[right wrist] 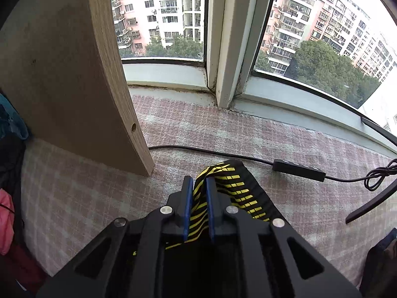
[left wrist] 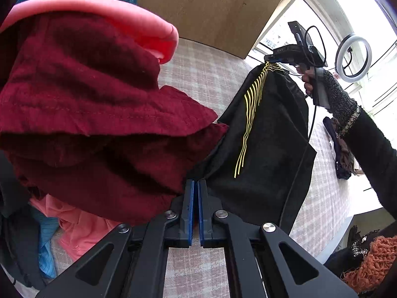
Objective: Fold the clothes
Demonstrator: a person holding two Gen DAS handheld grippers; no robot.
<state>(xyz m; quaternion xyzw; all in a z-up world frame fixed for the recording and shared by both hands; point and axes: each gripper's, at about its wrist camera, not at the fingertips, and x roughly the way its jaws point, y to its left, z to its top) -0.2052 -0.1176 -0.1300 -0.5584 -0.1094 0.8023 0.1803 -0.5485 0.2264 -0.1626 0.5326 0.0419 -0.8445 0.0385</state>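
A black garment with yellow stripes (left wrist: 263,134) hangs stretched between two hand-held grippers above a pink checked cloth (left wrist: 206,74). In the left wrist view the left gripper (left wrist: 194,188), at 6 o'clock, has its blue pads nearly together on the garment's lower edge, with only a thin gap showing. The right gripper (left wrist: 269,62), at 2 o'clock, is held up by a hand (left wrist: 309,79) in a dark knit sleeve and pinches the striped top corner. In the right wrist view the right gripper's blue fingers (right wrist: 187,198) are narrowly parted around a fold of the striped fabric, at 6 o'clock. A dark red garment (left wrist: 94,109) and a pink one (left wrist: 124,17) fill the left view from 9 to 11 o'clock, overlapping the black garment's edge. A ring light (left wrist: 353,59) stands at 2 o'clock by the window; a black cable with an inline controller (right wrist: 299,170) lies on the cloth, beside a wooden panel (right wrist: 74,74)
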